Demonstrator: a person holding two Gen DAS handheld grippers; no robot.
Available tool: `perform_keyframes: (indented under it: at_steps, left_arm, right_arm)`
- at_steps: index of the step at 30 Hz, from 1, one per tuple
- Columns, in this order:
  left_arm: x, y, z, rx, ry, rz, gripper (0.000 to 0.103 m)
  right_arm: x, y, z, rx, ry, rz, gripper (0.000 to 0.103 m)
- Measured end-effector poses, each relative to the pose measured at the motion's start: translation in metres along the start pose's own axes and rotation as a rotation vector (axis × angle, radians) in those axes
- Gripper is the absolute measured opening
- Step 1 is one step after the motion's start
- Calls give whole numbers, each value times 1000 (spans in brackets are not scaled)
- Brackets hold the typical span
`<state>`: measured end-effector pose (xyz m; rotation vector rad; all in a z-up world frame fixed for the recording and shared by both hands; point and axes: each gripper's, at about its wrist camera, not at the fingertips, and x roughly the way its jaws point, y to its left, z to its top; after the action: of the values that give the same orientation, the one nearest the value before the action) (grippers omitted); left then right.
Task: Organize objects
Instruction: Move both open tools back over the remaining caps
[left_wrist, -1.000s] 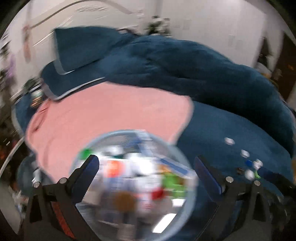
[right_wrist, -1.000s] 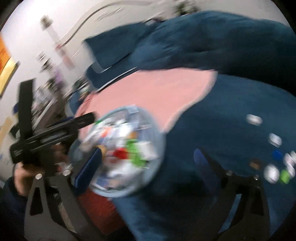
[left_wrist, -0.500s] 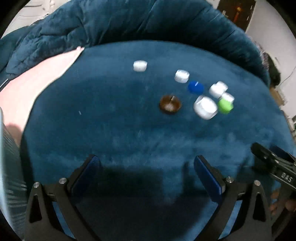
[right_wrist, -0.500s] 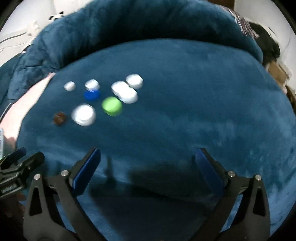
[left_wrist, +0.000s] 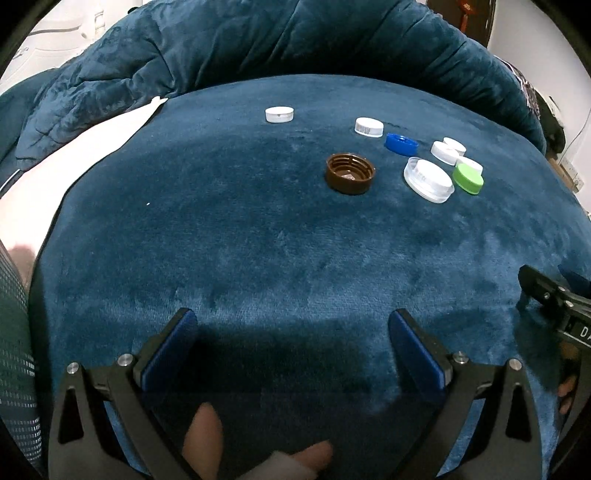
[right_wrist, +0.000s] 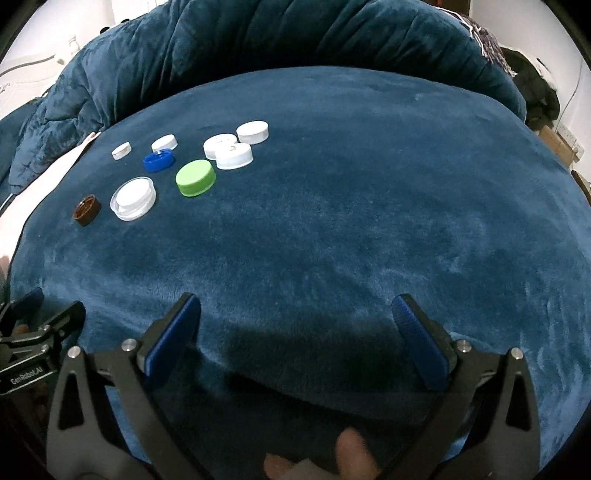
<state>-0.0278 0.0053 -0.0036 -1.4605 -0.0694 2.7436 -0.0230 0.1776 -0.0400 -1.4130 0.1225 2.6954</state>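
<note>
Several bottle caps lie on a dark blue plush blanket (left_wrist: 258, 240). A brown cap (left_wrist: 349, 172) lies open side up; it also shows in the right wrist view (right_wrist: 87, 209). A large white lid (left_wrist: 428, 179) (right_wrist: 133, 198), a green cap (left_wrist: 468, 178) (right_wrist: 195, 177), a blue cap (left_wrist: 401, 143) (right_wrist: 159, 160) and several white caps (left_wrist: 279, 114) (right_wrist: 233, 155) lie around it. My left gripper (left_wrist: 293, 347) is open and empty, well short of the caps. My right gripper (right_wrist: 295, 332) is open and empty, to the right of the caps.
A pink sheet (left_wrist: 74, 155) lies at the left beside the blue blanket. A rumpled blue duvet (left_wrist: 258, 40) rises behind the caps. The right gripper's tip shows at the right edge of the left wrist view (left_wrist: 554, 299). A patterned sleeve (left_wrist: 14, 332) is at the far left.
Both grippers have swung right, away from the clear bowl of small items over the pink sheet, and now face the caps on the blue blanket. The bowl has left both views.
</note>
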Motion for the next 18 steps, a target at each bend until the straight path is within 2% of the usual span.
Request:
perform_keyframes:
  at_steps: [12,18]
  left_arm:
    - [1,-1,1,2,6,10,103]
    - [0,0,3,1,8,7,103]
  right_arm:
    - [7,10,-8,-43,19,-59,103]
    - [7,7,-6,-35,24,-48,103]
